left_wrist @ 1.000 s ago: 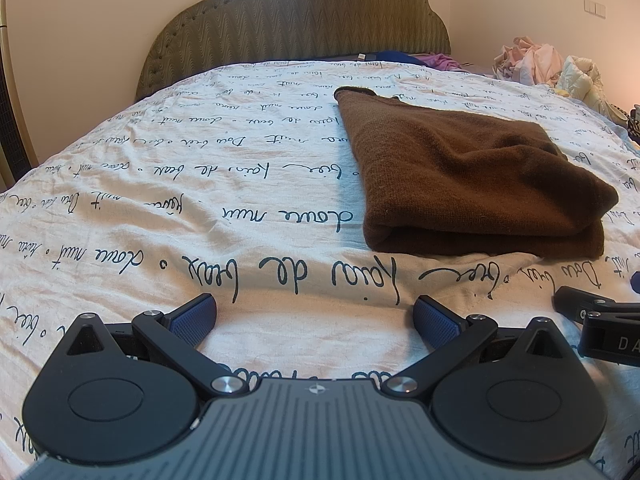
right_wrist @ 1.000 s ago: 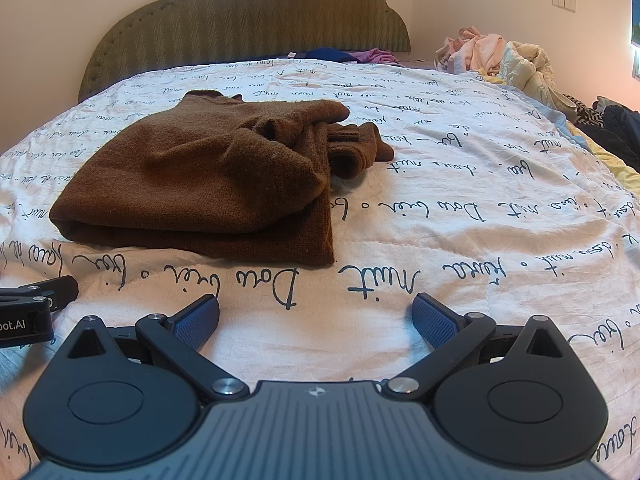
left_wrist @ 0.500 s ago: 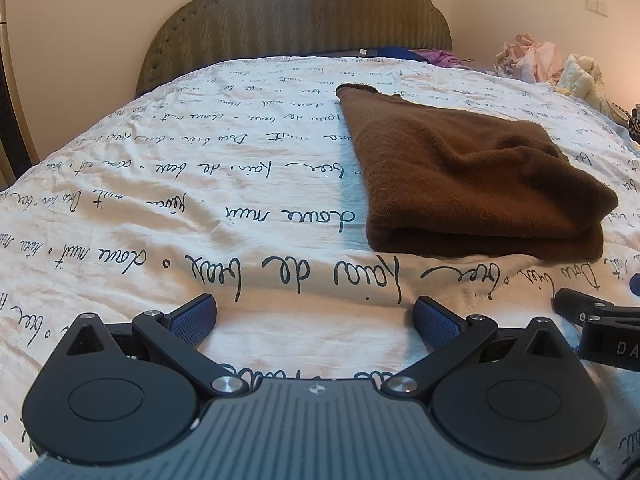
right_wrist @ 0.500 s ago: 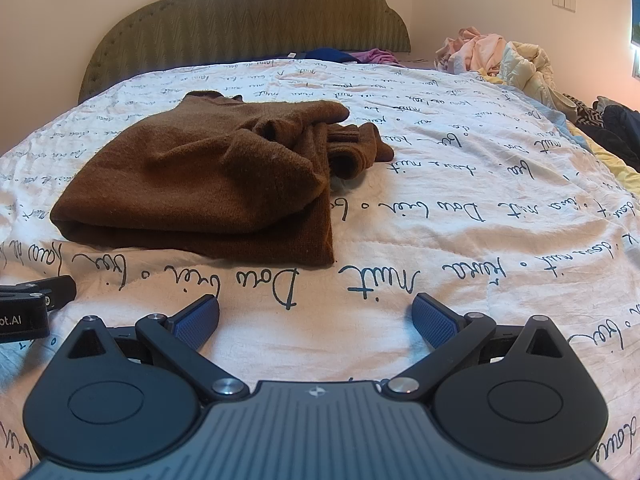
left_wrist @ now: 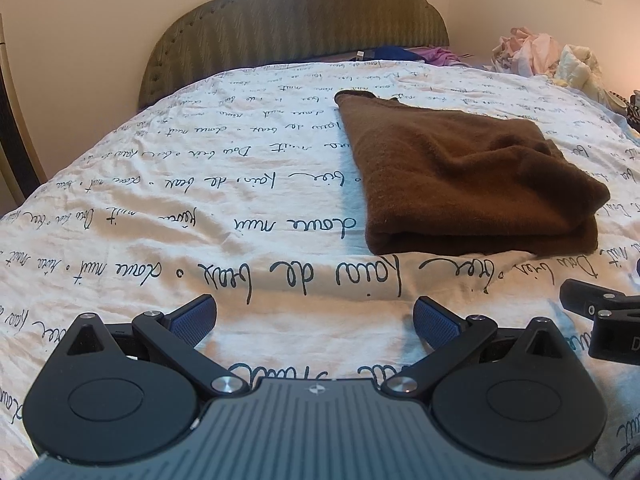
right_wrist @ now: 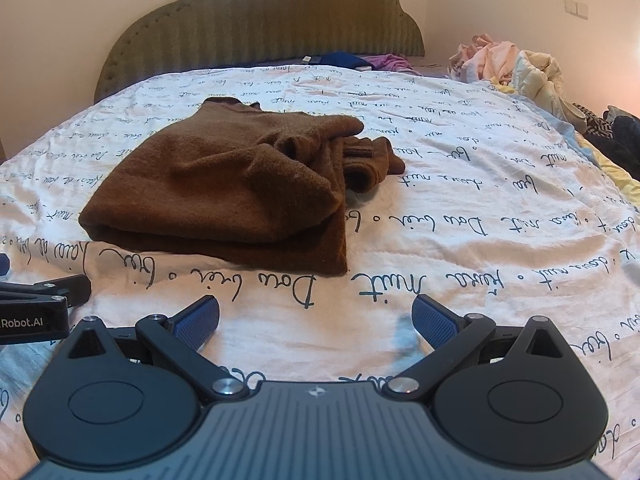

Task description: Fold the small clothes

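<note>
Left tongs: black two-finger gripper [left_wrist: 315, 314] with blue ribbed pads [left_wrist: 195, 316], fingers spread wide, nothing between them; it sits low over the bedspread.
Right tongs: matching black gripper [right_wrist: 316, 316] with blue ribbed pads [right_wrist: 434, 320], likewise spread wide and empty, also low over the bedspread.
Tongs to each other: side by side; the right one's black finger shows at the right edge of the left wrist view [left_wrist: 600, 320], and the left one's body, lettered "Robot.AI", shows at the left edge of the right wrist view [right_wrist: 36, 312].
Garment: brown knitted sweater [left_wrist: 464, 176], folded into a thick rectangle, lying flat on the bedspread beyond both tongs and touching neither.
Garment from the left tongs: ahead and to the right, its folded near edge facing the fingers.
Garment from the right tongs: ahead and to the left [right_wrist: 236, 184]; a bunched sleeve with a ribbed cuff [right_wrist: 368, 160] sticks out on its right side.
Surface: white quilted bedspread printed with dark cursive writing [left_wrist: 160, 208], bare cloth between the fingers and the sweater.
Behind: olive-green scalloped upholstered headboard [right_wrist: 260, 28] against a cream wall.
Far right: loose pile of pale pink and yellow clothes [right_wrist: 516, 64] at the bed's edge.
</note>
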`<state>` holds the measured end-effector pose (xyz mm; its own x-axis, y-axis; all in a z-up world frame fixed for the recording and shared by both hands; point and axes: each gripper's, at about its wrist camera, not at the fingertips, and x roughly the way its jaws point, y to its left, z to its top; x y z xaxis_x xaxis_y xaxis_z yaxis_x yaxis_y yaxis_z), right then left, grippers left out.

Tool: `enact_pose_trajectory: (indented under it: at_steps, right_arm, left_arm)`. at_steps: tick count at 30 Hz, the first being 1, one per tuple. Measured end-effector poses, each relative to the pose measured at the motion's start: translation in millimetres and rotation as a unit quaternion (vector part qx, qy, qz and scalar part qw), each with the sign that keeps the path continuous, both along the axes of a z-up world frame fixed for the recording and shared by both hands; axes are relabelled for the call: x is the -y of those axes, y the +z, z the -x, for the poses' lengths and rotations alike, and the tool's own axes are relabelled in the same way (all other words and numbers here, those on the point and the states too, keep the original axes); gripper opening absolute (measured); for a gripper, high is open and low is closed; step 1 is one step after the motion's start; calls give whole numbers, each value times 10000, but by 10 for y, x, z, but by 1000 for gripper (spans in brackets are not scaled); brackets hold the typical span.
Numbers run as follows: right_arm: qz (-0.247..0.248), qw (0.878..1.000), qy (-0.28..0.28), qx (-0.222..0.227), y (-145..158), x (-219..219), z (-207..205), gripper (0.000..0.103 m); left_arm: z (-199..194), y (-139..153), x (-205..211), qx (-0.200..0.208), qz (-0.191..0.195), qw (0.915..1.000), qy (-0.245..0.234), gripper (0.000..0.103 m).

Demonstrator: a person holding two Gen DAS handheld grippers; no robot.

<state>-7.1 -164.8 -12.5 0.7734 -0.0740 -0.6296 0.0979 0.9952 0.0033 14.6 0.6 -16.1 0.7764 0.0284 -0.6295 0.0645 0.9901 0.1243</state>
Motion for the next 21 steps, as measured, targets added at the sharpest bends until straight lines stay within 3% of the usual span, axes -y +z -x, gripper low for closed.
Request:
enact_pose_trajectory:
  at_steps: [21]
  right_arm:
    - [43,10000,43,59,44,-15,25,103]
  left_arm:
    - [42,66,8,13,34,10000,-3,103]
